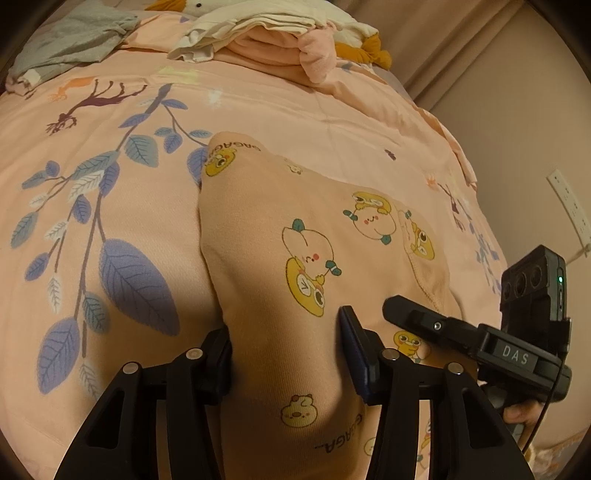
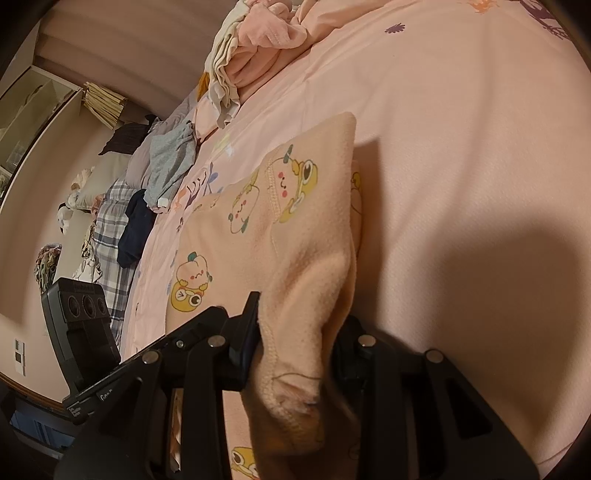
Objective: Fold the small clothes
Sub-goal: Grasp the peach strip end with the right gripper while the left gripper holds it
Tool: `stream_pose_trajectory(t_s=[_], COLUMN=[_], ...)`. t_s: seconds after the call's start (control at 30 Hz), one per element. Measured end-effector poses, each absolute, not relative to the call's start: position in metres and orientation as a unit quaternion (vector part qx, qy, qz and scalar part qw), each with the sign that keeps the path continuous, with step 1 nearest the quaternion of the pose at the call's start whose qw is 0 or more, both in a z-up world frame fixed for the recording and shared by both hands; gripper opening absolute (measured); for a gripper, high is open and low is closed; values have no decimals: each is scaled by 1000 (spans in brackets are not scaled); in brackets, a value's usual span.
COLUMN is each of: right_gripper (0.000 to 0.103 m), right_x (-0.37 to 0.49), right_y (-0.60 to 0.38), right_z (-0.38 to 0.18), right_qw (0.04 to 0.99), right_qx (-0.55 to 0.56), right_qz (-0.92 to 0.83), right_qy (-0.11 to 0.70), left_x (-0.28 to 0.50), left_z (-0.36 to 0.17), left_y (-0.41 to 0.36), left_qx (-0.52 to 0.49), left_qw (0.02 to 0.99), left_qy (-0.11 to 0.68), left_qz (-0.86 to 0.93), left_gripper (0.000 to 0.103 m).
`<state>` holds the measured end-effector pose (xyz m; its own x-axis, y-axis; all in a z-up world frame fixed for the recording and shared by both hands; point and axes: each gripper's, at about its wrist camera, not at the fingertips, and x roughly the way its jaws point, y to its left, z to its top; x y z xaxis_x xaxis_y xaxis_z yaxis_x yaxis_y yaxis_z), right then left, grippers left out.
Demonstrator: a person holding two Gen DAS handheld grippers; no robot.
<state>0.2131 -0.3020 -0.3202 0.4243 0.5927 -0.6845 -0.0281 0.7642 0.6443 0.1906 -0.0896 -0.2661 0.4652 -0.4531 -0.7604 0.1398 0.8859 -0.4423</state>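
At frame centre, the peach cartoon-print garment (image 1: 317,236) lies on the pink bedspread (image 1: 110,206), the left gripper (image 1: 286,354) with fingers spread astride its raised fold, the right gripper (image 2: 295,332) pinching its stitched hem, piled clothes (image 1: 266,33) at top.

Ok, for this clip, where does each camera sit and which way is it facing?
Left wrist: on the left gripper, looking along its jaws over the peach cartoon-print garment toward the clothes pile; the right gripper shows at the right.
Right wrist: on the right gripper, jaws closed on the garment's hem, facing along the bed; the left gripper's camera shows at the left.
Shared: garment, floral bedsheet, clothes pile, grey garment.
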Motion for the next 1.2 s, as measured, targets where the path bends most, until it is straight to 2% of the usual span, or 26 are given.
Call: stream_pose_trajectory(t_s=[0.23, 0.37, 0.53, 0.6, 0.67, 0.7, 0.77, 0.9, 0.97, 1.0, 1.03, 1.2], right_gripper=[26, 25, 25, 28, 37, 48, 50, 52, 47, 34, 29, 25], right_x=[205, 202, 206, 209, 211, 213, 214, 212, 213, 214, 214, 208], right_y=[-301, -291, -287, -293, -300, -303, -309, -300, -289, -285, -283, -287], right_z=[-298, -276, -278, -289, -303, -311, -320, -323, -321, -322, -323, -317], right_qw=[807, 822, 820, 807, 794, 781, 767, 756, 755, 756, 756, 759], right_qx=[274, 241, 223, 246, 271, 284, 324, 335, 321, 314, 312, 325], right_qz=[190, 204, 184, 180, 180, 185, 209, 249, 260, 260, 257, 255], right_qy=[487, 474, 494, 505, 514, 525, 513, 504, 510, 513, 515, 502], left_x=[191, 183, 193, 193, 197, 199, 201, 204, 202, 200, 199, 192], left_z=[-245, -219, -237, -247, -262, -270, -277, -282, -279, -277, -276, -258], left_y=[-78, -86, -81, -76, -70, -64, -53, -50, -54, -57, -59, -59], left_qx=[-180, -159, -177, -182, -191, -216, -264, -280, -264, -255, -249, -248], left_qw=[838, 857, 829, 825, 810, 799, 782, 772, 779, 784, 788, 797], left_qy=[488, 454, 499, 505, 524, 530, 528, 527, 524, 522, 521, 505], left_qz=[-165, -182, -181, -178, -181, -186, -199, -219, -222, -220, -214, -219], left_gripper=[31, 30, 30, 30, 31, 32, 33, 33, 33, 33, 31, 25])
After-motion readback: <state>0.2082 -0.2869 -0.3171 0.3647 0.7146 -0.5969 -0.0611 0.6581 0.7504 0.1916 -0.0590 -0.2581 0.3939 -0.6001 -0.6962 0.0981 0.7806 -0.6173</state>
